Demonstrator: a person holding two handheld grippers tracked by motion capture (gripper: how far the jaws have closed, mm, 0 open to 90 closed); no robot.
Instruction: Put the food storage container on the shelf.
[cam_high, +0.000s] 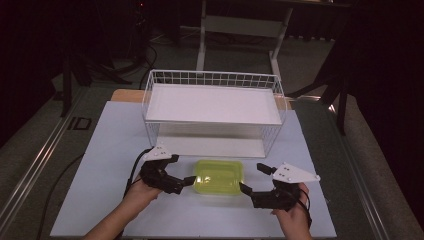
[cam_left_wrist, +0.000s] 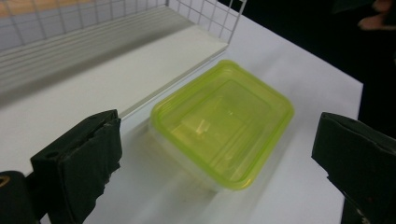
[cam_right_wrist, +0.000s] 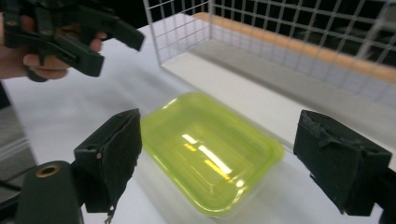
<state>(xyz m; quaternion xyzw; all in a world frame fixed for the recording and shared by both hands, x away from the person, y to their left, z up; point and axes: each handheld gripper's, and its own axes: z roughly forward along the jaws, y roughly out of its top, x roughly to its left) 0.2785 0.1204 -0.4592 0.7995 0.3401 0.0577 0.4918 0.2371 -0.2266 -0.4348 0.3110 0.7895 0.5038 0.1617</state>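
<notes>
Hand-held gripper on the left (cam_high: 184, 171) sits at the lower left of the high view with its jaws spread wide and nothing between them, aimed at the near left end of the yellow-green container (cam_high: 219, 176). No earlier picture bears on it; the jaws simply stand released beside the box.

At the lower middle of that view the container rests flat on the white desk (cam_high: 110, 150), lid on, just in front of the wire basket (cam_high: 212, 80). It looks like thin, empty plastic: light, a little flexible, with a glossy lid that may slip under the pads. The raised rim around the lid (cam_left_wrist: 261, 154) seems the stiffest place to pinch, or the short end walls, squeezed gently so they do not buckle.

At the lower right, the right hand-held gripper (cam_high: 252, 179) is likewise released, jaws wide, flanking the container's right end without touching it.
</notes>
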